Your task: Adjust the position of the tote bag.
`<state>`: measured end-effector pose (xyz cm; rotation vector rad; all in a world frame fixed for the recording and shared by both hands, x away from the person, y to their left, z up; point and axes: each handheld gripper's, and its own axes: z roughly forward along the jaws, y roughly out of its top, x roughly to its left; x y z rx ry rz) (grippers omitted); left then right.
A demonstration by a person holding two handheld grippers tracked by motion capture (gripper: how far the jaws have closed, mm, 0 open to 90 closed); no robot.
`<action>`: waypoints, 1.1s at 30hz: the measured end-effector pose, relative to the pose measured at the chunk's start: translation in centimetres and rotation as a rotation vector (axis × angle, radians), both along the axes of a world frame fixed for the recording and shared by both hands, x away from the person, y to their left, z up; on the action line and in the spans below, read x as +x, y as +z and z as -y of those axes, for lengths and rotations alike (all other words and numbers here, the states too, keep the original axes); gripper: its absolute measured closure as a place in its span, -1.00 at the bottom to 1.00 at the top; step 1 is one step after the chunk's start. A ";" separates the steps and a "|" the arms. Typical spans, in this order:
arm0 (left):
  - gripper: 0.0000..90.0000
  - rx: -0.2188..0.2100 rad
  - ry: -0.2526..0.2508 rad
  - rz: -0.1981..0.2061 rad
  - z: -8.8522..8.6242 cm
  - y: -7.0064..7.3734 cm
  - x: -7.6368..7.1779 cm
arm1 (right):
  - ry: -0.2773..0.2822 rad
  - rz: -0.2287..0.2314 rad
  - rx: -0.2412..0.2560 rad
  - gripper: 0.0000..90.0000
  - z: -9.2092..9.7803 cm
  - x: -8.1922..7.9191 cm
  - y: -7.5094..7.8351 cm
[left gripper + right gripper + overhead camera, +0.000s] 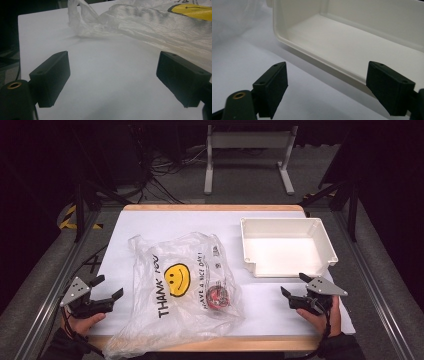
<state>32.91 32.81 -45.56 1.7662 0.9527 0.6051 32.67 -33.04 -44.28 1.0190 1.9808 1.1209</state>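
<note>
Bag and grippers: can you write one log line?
left gripper: open, beside plastic bag | right gripper: open, near white tray | nothing held

You are working in a lab: beyond your claws, black curtains are enclosing a white-topped wooden-edged table [150, 222], tangled black cables [160, 180] are lying across grey carpet, beside a white metal stand [247, 157].

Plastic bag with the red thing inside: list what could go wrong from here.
1. The plastic bag is thin and crumpled, and its near corner hangs past the table edge; a tug by the open left gripper might drag it off.
2. The red item lies loose inside and could roll away.
3. The open right gripper sits close to the white bin and might bump it.
</note>
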 end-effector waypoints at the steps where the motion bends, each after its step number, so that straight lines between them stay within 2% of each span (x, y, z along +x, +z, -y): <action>1: -0.71 0.002 -0.002 0.000 0.0 0.0 0.0 | -0.001 -0.002 0.001 -0.61 0.0 0.0 0.0; 11: -0.71 0.005 -0.016 0.007 0.1 0.0 -0.1 | 0.000 -0.012 -0.004 -0.55 0.0 0.1 0.0; 15: -0.71 0.000 -0.004 -0.004 0.0 0.0 0.0 | 0.023 -0.020 0.026 -0.40 -0.1 -0.2 0.3; 17: -0.72 -0.014 0.013 -0.007 -0.1 0.2 0.1 | 0.074 -0.026 0.069 -0.32 -0.4 -0.7 0.8; 19: -0.71 -0.038 0.018 0.012 -0.4 0.7 0.2 | 0.137 -0.024 0.082 -0.30 -1.4 -1.4 1.6; 22: -0.71 -0.073 0.022 0.043 -0.8 1.8 0.2 | 0.229 0.004 0.046 -0.30 -3.8 -2.9 2.9; 23: -0.71 -0.073 0.022 0.043 -0.8 1.8 0.2 | 0.229 0.004 0.046 -0.30 -3.8 -2.9 2.9; 25: -0.71 -0.083 0.017 0.061 -1.0 2.5 0.4 | 0.286 0.015 0.040 -0.31 -5.2 -3.7 3.6; 27: -0.70 -0.080 0.011 0.066 -1.0 2.9 0.7 | 0.339 0.010 0.030 -0.37 -6.6 -4.4 4.1; 29: -0.70 -0.078 0.006 0.061 -0.9 3.4 1.2 | 0.375 -0.001 0.041 -0.41 -7.6 -4.8 4.2; 33: -0.70 -0.076 -0.009 0.066 -0.4 4.3 2.2 | 0.450 -0.008 0.004 -0.48 -9.8 -6.1 4.2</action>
